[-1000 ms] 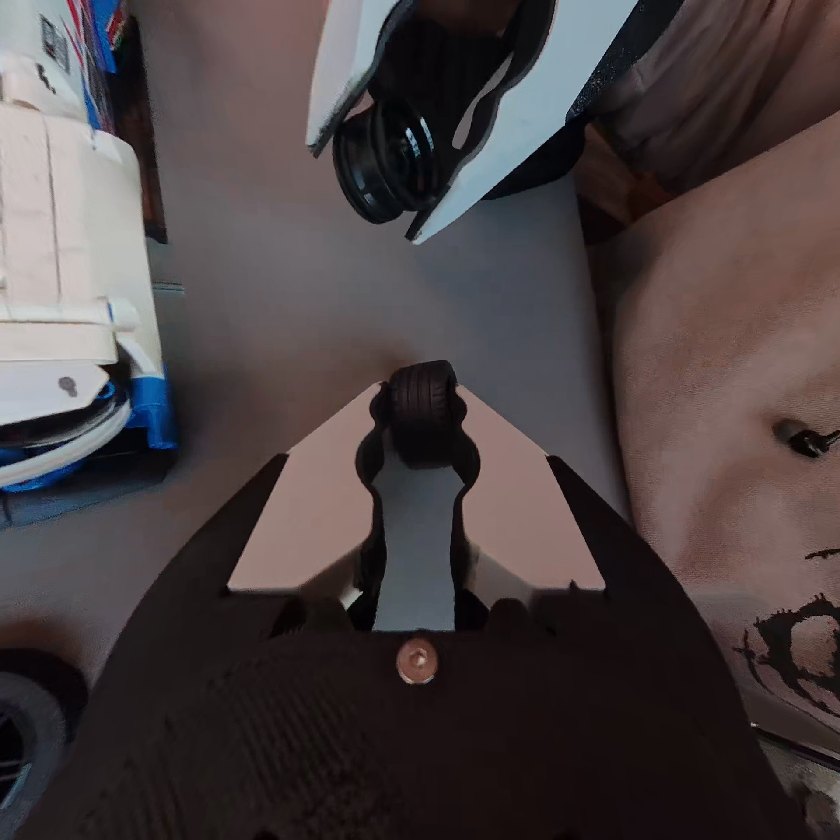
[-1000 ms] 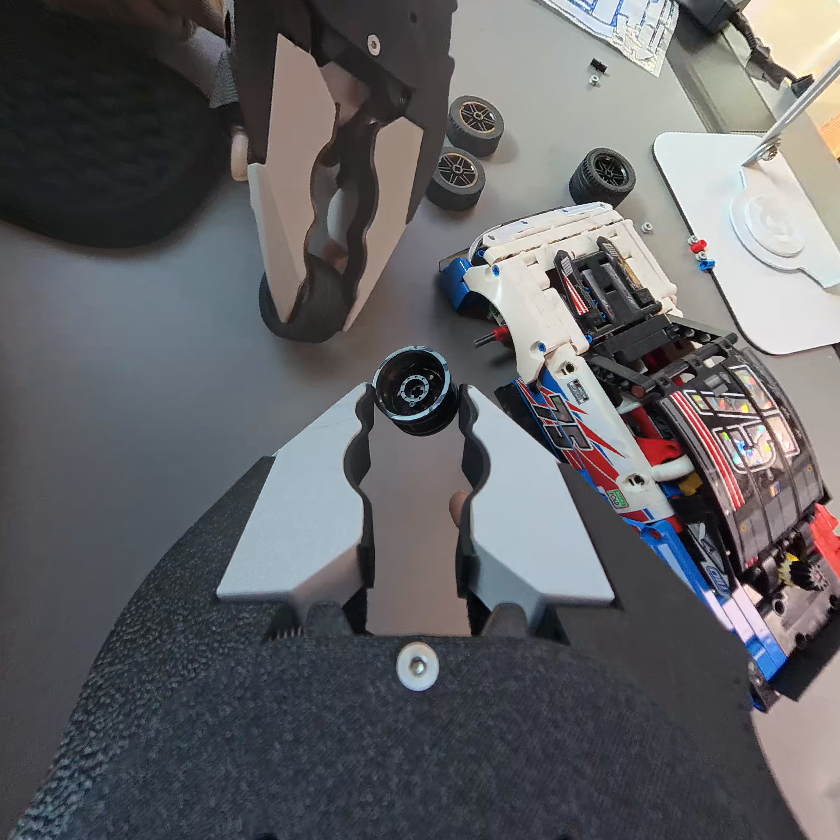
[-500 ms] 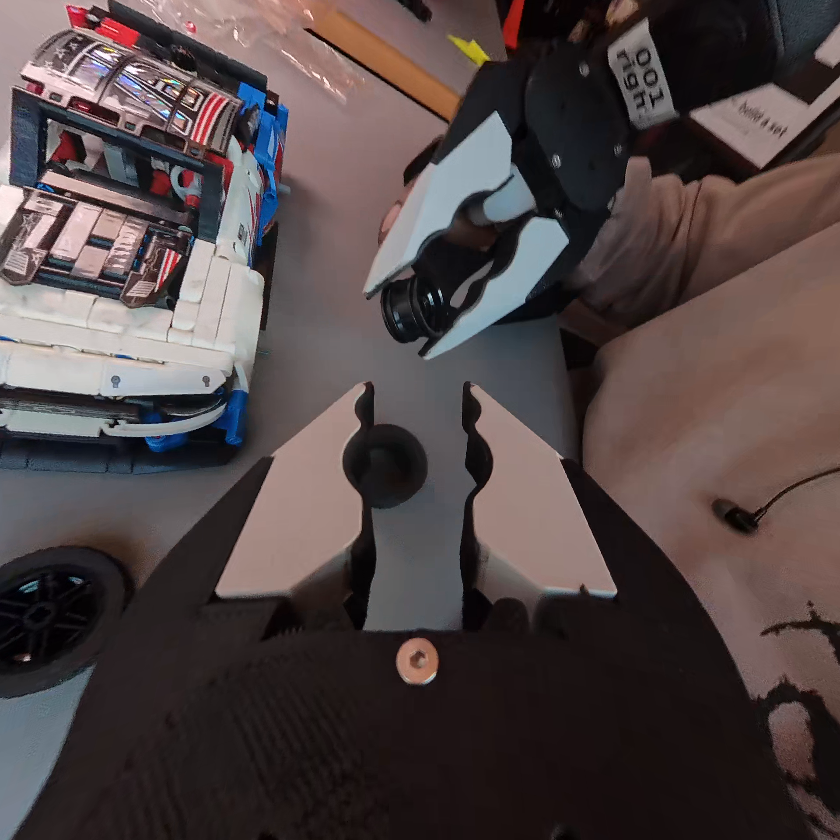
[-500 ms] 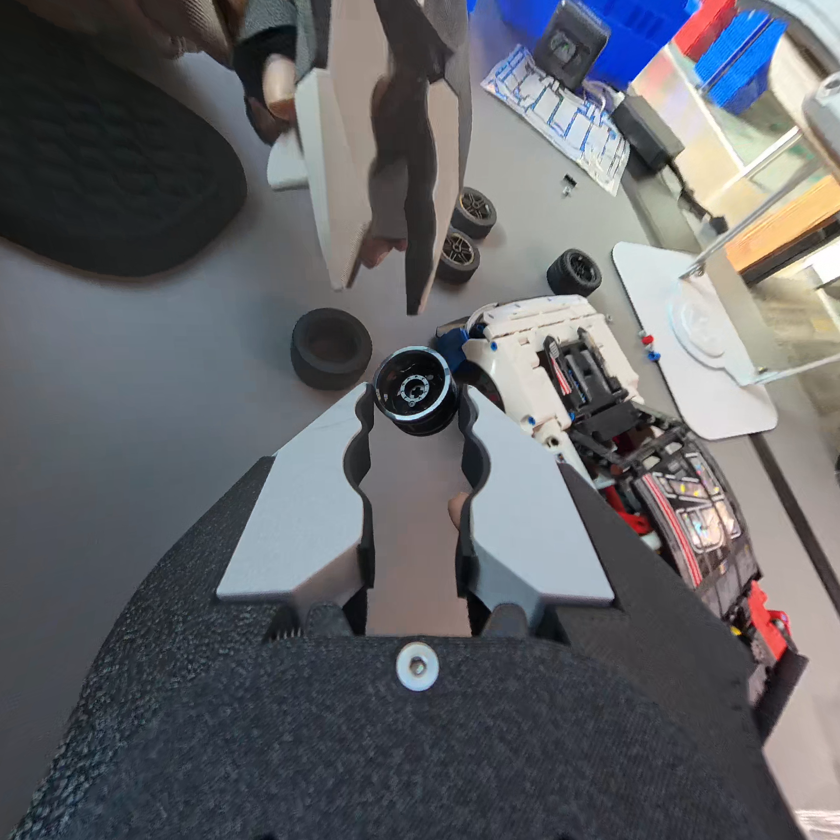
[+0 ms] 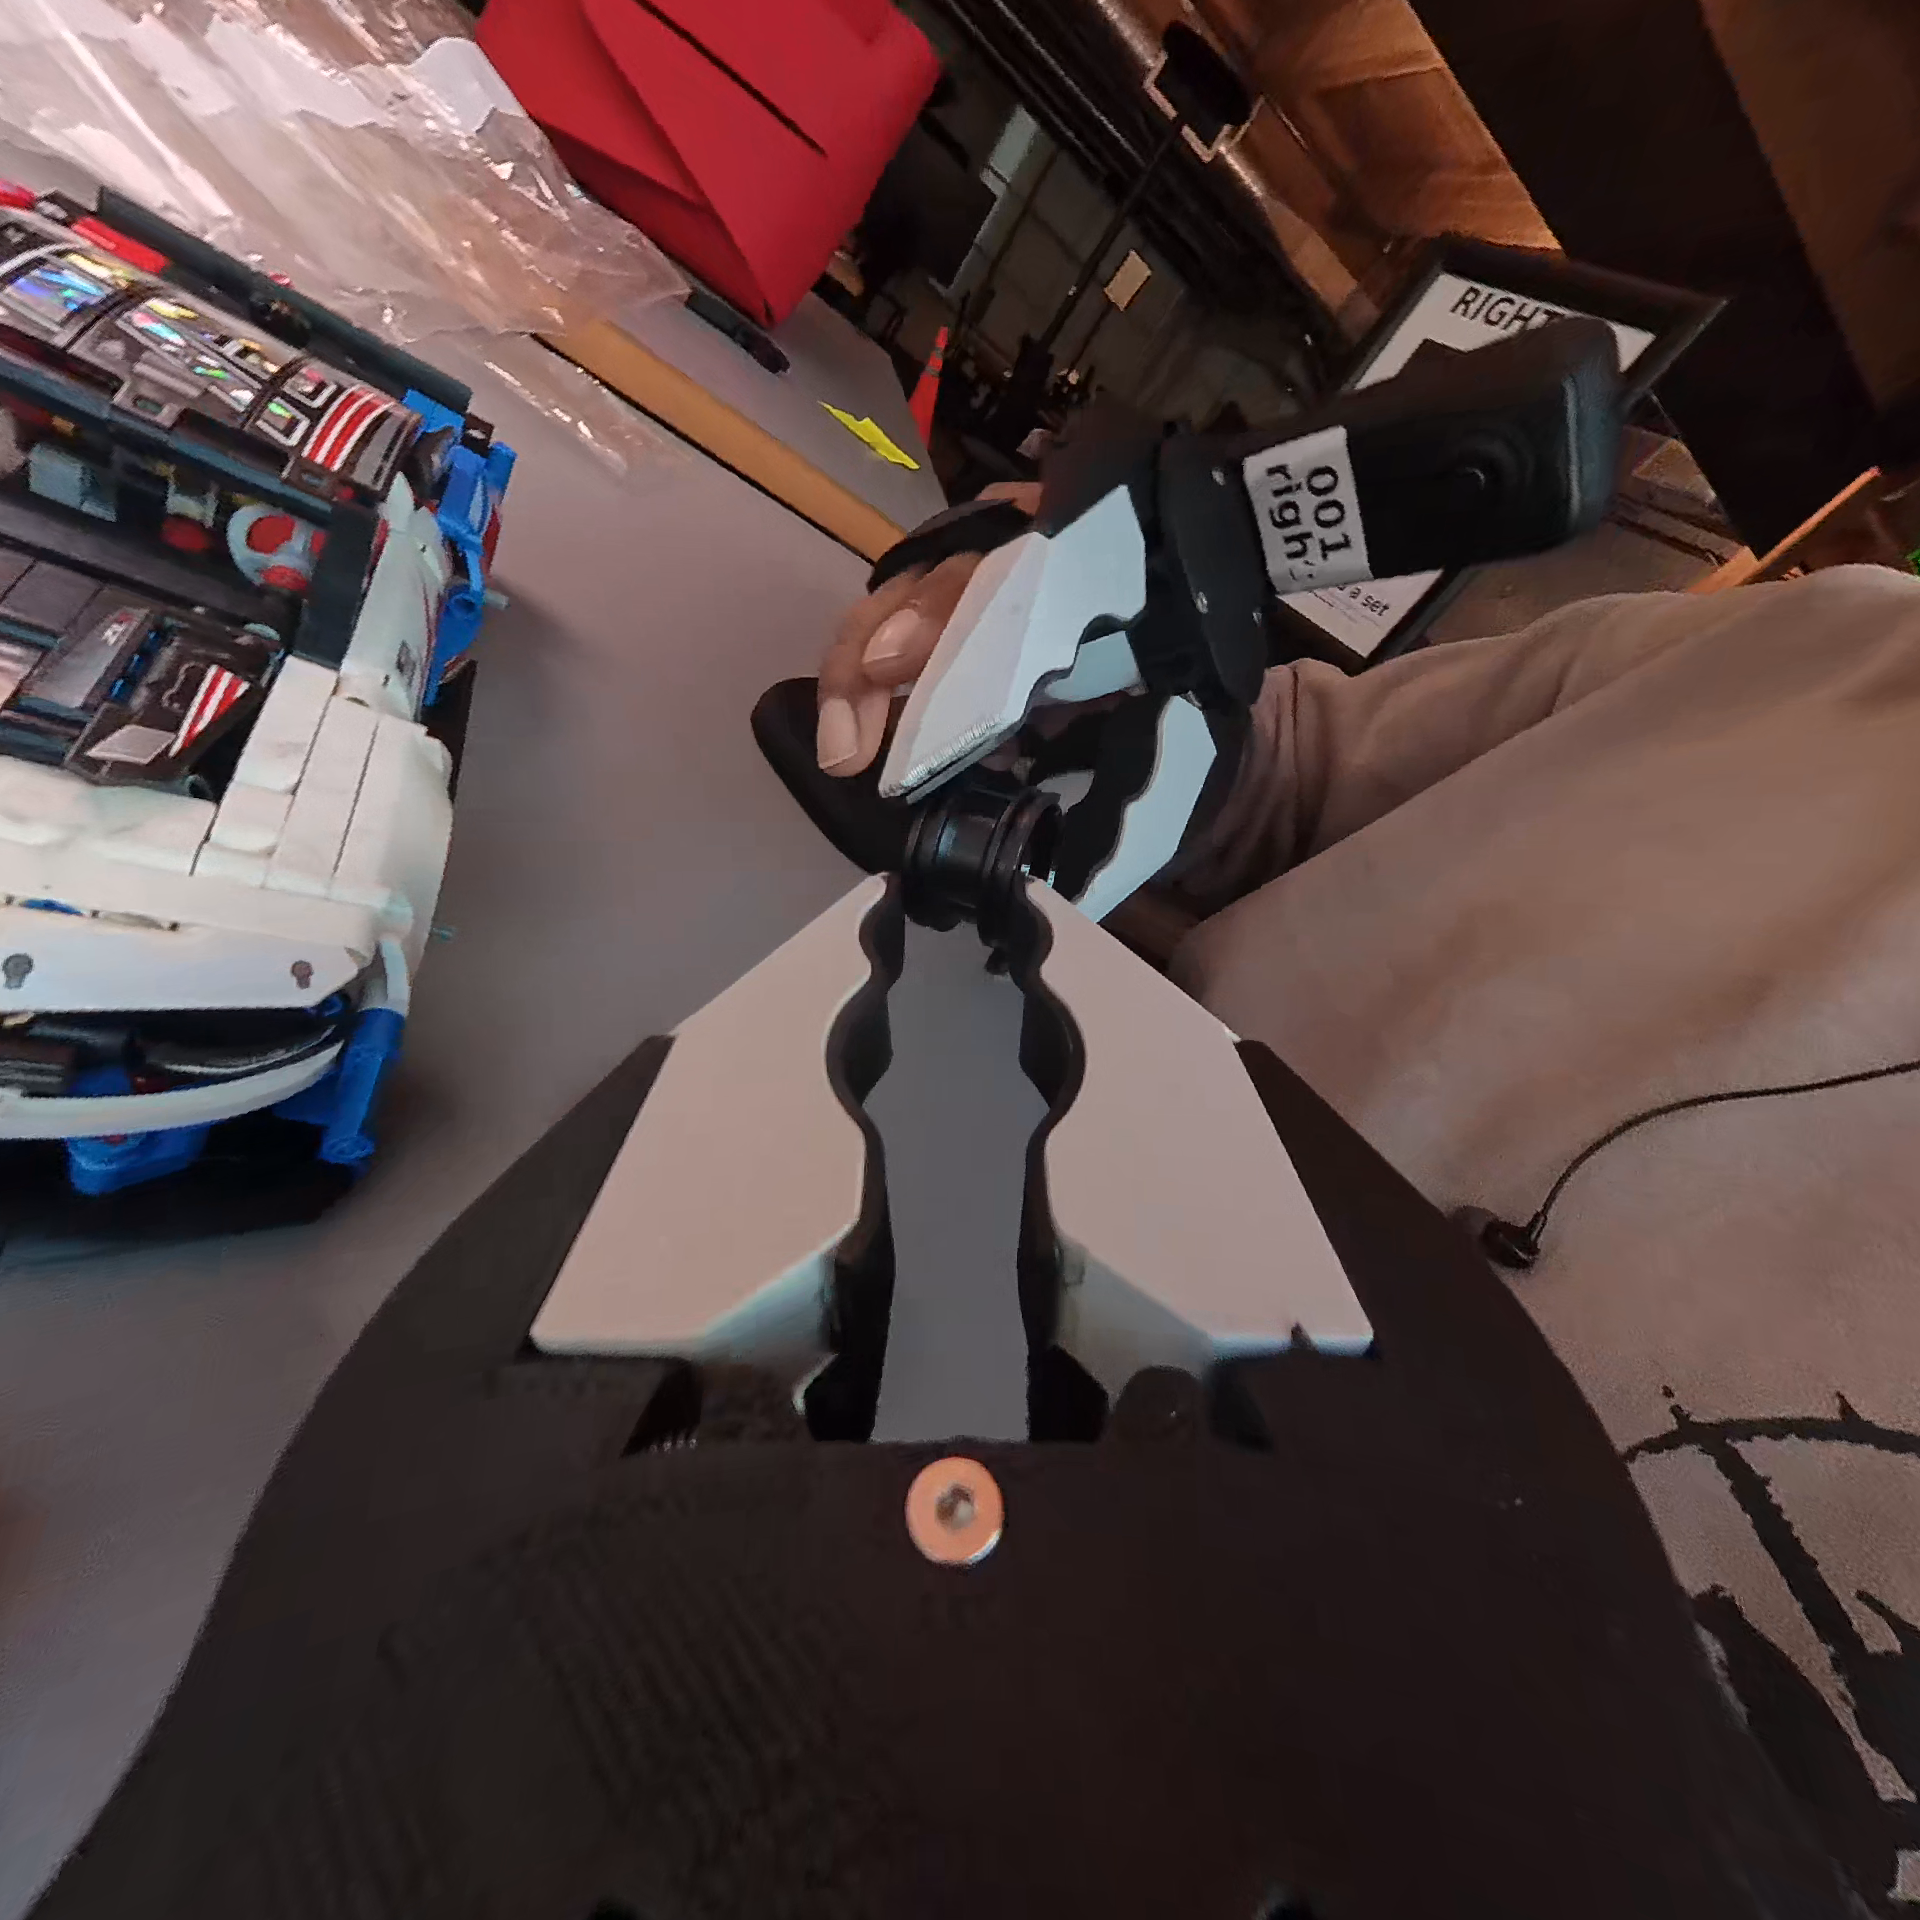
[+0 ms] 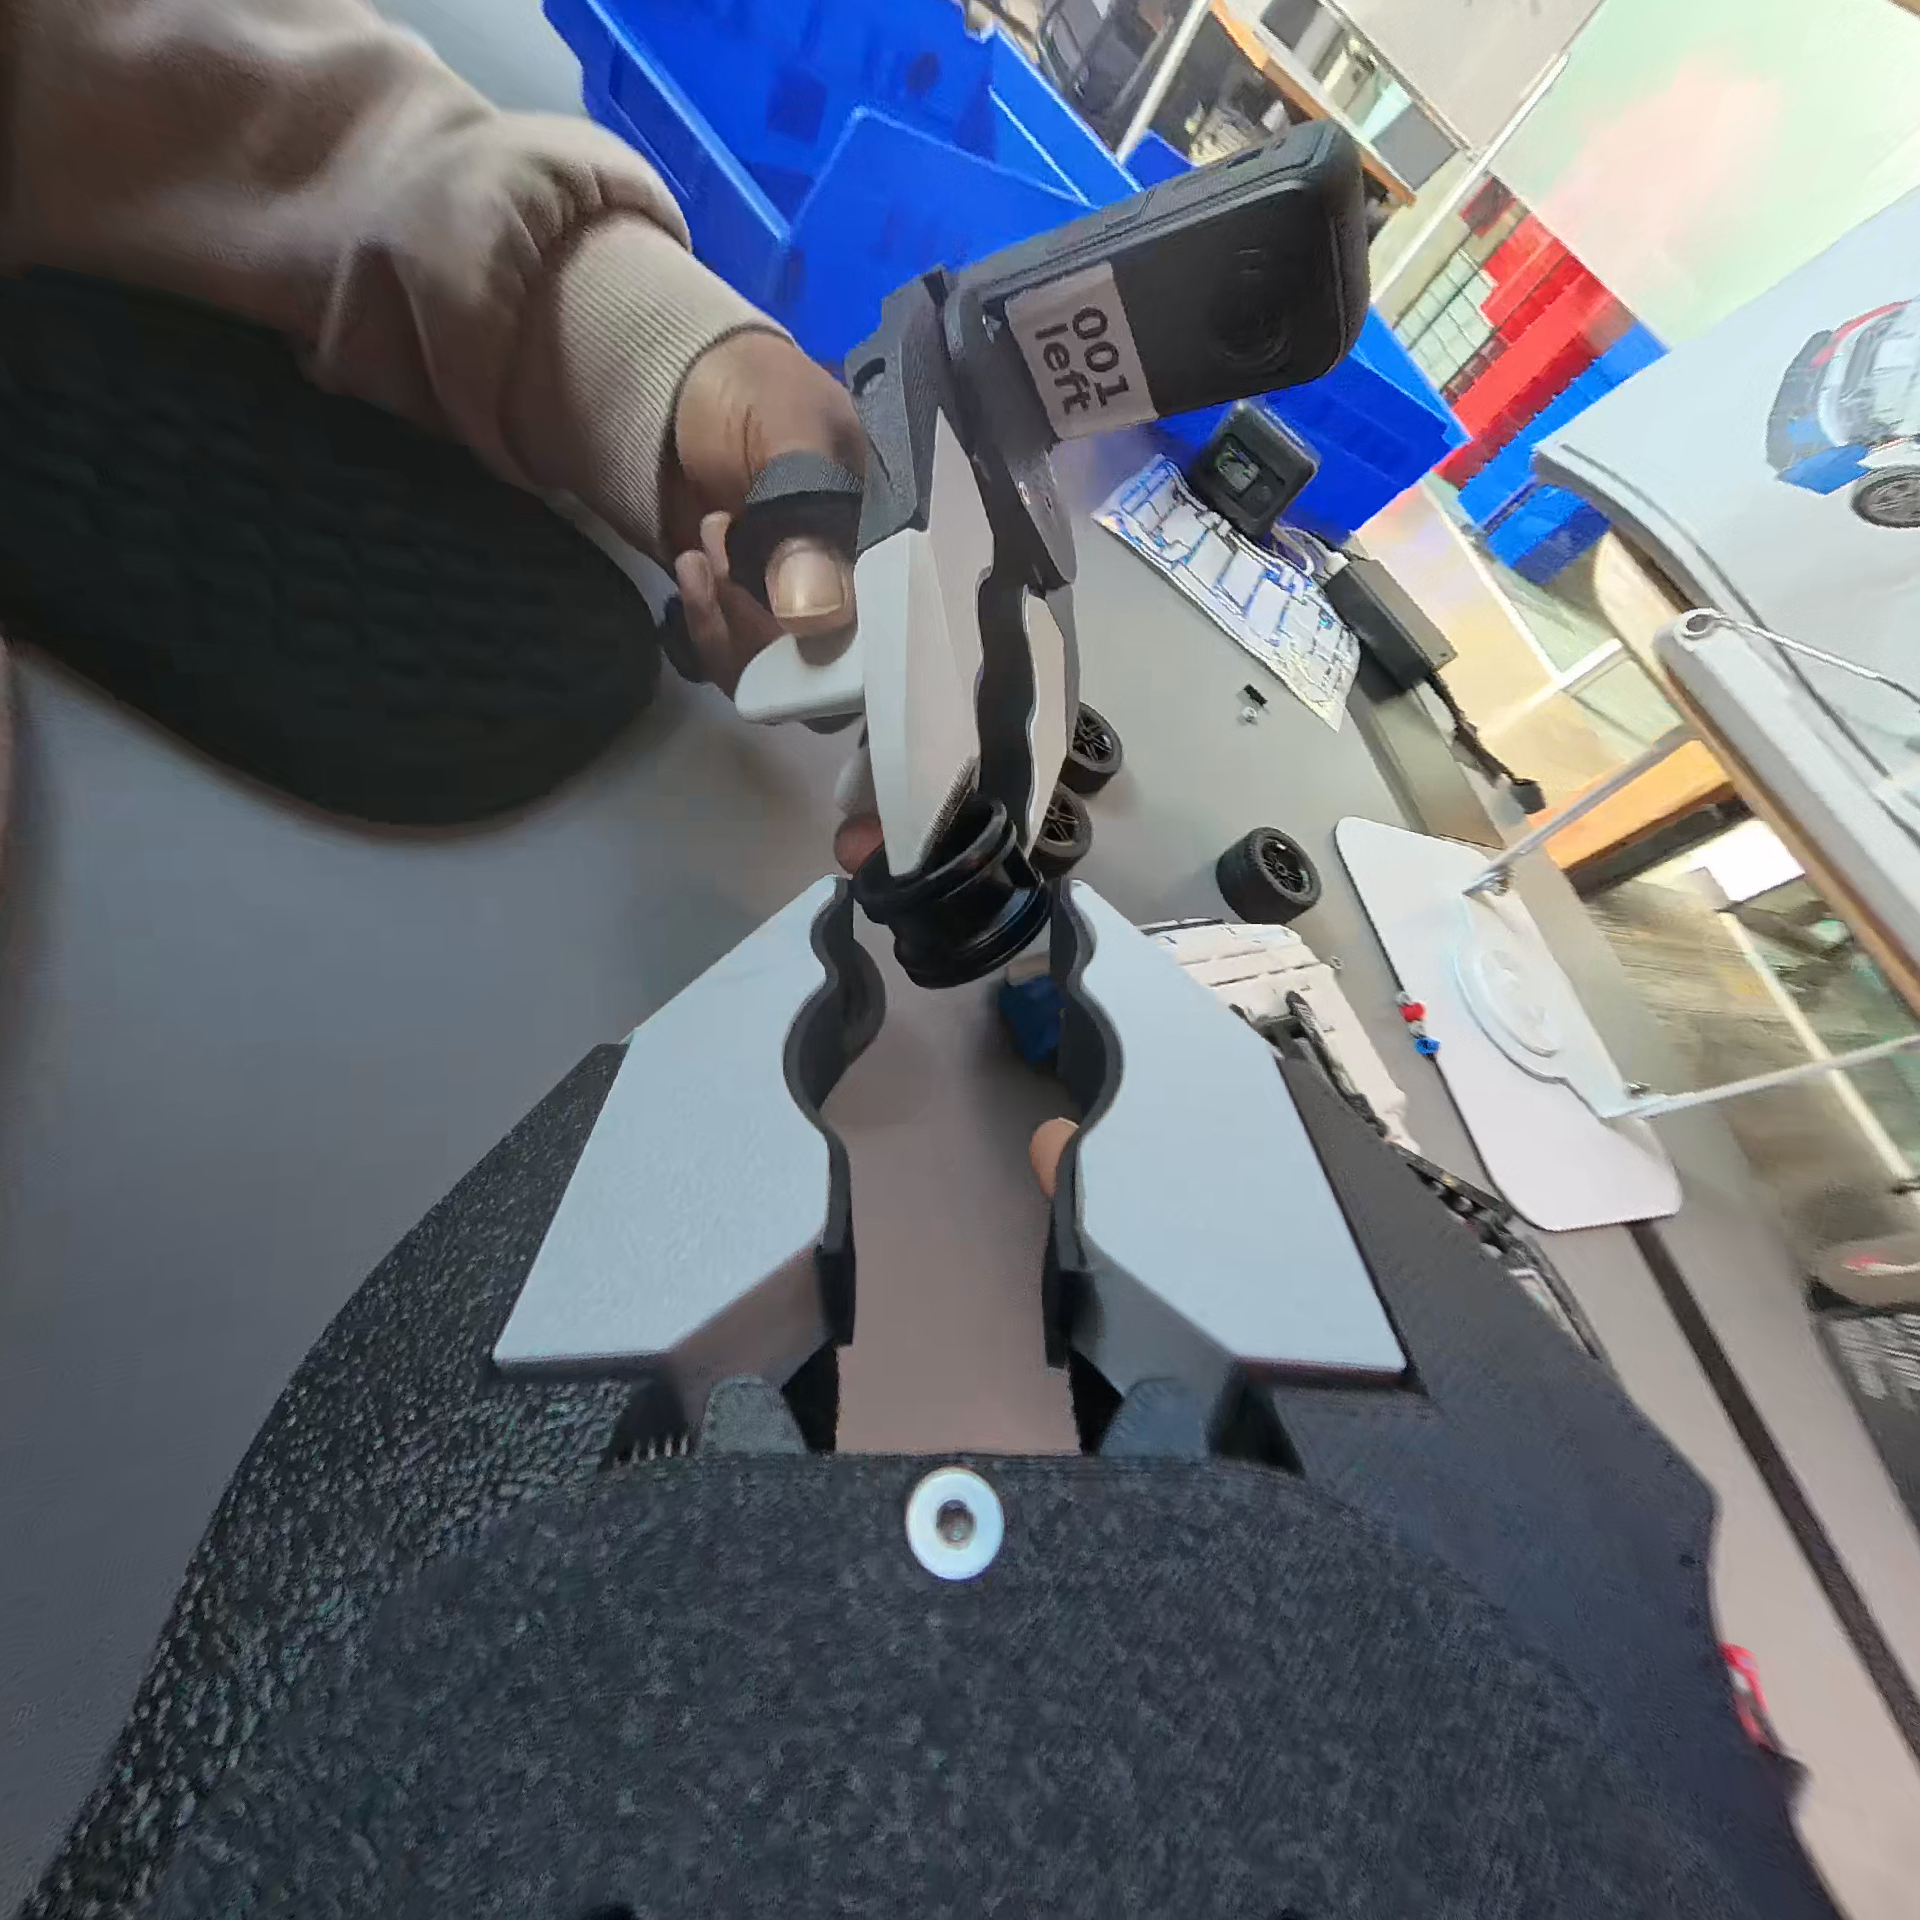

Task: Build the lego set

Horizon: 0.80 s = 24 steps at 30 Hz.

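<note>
A black wheel rim (image 6: 956,925) is held in the air between both grippers, tilted on its side. My right gripper (image 6: 953,896) is shut on it at the fingertips. My left gripper (image 5: 961,899) meets it from the opposite side, and its fingers close across the rim's groove. In the left wrist view the rim (image 5: 966,847) sits just past my fingertips, with the right gripper (image 5: 997,831) coming down on it from the upper right. The partly built white, blue and black car (image 5: 260,779) stands on the grey table to the left; its front also shows in the right wrist view (image 6: 1247,966).
Three finished wheels (image 6: 1268,873) lie beyond the car. A white pad (image 6: 1507,1091), an instruction sheet (image 6: 1226,582) and blue bins (image 6: 883,208) are further back. Clear plastic wrap (image 5: 364,187) and a red box (image 5: 707,135) lie behind the car. The person's torso is close on the right. Less than 4 cm separates the two grippers' tips.
My left gripper let go of the black tyre on the table, rose and closed on the rim in my right gripper. Both grippers lifted, and the rim now shows side-on.
</note>
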### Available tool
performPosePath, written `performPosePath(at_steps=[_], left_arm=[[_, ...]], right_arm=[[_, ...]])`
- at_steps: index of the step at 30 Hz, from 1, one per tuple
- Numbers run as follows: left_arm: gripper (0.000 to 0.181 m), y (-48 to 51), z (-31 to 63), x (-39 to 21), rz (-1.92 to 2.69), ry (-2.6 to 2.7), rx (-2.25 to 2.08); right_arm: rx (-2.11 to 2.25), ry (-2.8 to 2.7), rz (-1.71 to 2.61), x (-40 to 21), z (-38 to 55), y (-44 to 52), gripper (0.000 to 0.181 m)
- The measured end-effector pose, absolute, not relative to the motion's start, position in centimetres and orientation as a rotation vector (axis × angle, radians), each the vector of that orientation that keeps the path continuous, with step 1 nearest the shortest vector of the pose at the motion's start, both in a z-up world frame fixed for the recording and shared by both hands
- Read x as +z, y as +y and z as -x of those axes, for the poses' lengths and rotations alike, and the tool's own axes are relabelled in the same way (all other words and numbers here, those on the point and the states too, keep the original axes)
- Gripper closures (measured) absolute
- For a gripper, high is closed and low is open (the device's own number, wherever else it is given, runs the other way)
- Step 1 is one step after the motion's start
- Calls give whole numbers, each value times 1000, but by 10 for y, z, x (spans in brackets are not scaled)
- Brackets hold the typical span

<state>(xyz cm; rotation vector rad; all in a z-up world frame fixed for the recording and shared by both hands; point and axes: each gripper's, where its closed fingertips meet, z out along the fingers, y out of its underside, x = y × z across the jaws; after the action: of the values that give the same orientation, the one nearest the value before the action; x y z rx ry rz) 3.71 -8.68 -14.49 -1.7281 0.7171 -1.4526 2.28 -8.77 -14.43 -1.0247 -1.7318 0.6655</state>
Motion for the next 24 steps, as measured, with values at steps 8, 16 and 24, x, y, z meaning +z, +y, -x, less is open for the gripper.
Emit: performPosePath(at_steps=[8,16,24], left_arm=[[163,-96,-31,-127,1506,924,-1046],[163,-102,-35,-127,1458,992,-956],[159,-89,-30,-129,1572,777,-1108]], right_arm=[[1208,-1691,1233,-132,-34,-110,146],[1090,-1741,1197,-137,-29,-112,159],[823,-1729,1081,-134,-27,-94,162]])
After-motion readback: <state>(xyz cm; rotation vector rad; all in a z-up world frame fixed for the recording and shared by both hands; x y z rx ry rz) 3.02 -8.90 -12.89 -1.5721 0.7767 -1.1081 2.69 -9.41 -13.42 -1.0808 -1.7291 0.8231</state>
